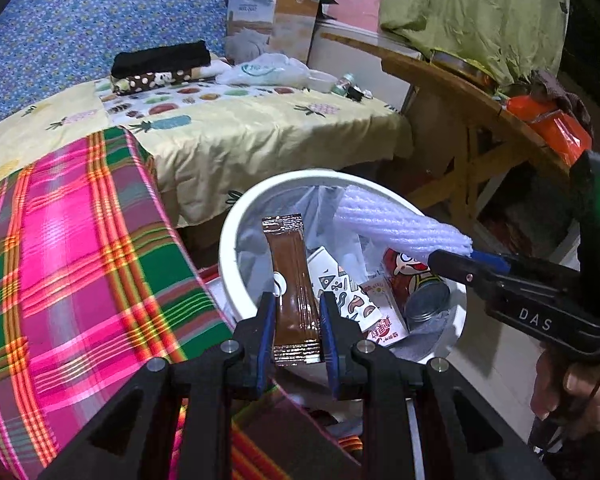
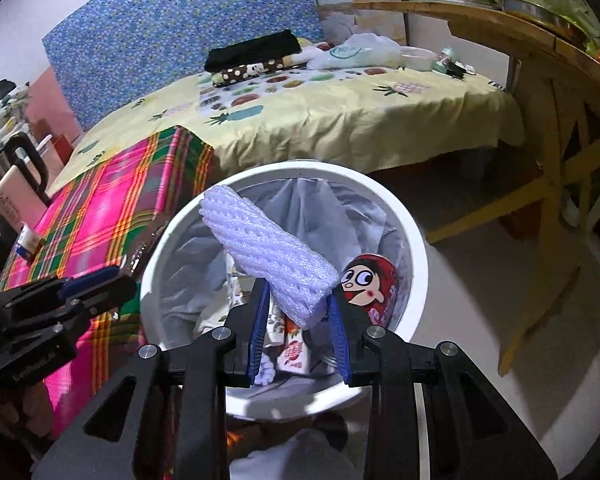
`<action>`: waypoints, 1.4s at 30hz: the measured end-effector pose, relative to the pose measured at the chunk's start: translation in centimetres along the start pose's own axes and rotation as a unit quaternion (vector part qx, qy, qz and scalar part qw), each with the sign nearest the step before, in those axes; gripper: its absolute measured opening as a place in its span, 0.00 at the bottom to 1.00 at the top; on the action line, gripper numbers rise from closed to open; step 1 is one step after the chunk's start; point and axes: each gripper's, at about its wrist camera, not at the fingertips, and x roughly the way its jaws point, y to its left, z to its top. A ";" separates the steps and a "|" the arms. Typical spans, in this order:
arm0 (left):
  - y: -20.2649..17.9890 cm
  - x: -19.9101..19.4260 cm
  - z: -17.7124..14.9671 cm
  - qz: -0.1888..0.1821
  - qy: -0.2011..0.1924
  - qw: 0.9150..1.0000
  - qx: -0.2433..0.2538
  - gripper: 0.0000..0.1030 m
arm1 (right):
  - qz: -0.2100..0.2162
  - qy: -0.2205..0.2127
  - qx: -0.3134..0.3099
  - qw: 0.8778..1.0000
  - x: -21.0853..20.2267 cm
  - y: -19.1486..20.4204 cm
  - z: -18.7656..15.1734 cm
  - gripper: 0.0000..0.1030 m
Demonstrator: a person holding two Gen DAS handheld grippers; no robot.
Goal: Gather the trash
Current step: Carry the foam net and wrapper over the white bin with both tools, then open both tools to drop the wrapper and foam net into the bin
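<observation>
While both loads hang over the white bin (image 1: 236,232), my left gripper (image 1: 298,320) has its fingers clamped low on the brown sachet (image 1: 290,276), light, slick, floppy; my right gripper (image 2: 300,312) pinches the foam net sleeve's (image 2: 260,244) end, featherlight and squashy.

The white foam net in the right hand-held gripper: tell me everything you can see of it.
The white foam net is a soft tube of woven-looking foam mesh, pale white with a bluish tint, flattened and slightly twisted. The right hand-held gripper is shut on its lower end between blue pads, and a bit pokes out below. It slants up and to the left over the white bin, above the trash inside. Nothing else visibly touches it.
</observation>
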 end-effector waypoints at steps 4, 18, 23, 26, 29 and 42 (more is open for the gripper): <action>-0.4 0.9 0.1 -0.006 0.006 1.000 0.000 0.23 | -0.003 0.006 0.005 1.000 0.3 -0.5 0.1 0.31; -0.1 -0.2 0.0 -0.006 0.000 1.000 -0.013 0.42 | 0.005 -0.019 -0.008 1.000 -0.7 -0.3 0.4 0.36; 0.2 -1.5 -0.2 -0.001 -0.007 1.000 -0.018 0.42 | 0.009 -0.025 -0.014 1.000 -1.2 0.2 0.6 0.36; 0.4 -2.4 -0.4 0.002 -0.013 1.000 -0.023 0.42 | 0.013 -0.031 -0.017 0.999 -1.7 0.6 0.6 0.36; 0.7 -3.2 -0.6 0.005 -0.019 0.999 -0.027 0.42 | 0.018 -0.038 -0.022 0.999 -2.3 1.0 0.6 0.36; 2.3 -6.8 -2.4 0.031 -0.043 0.997 -0.047 0.42 | 0.048 -0.057 -0.053 0.996 -4.2 4.4 -0.2 0.53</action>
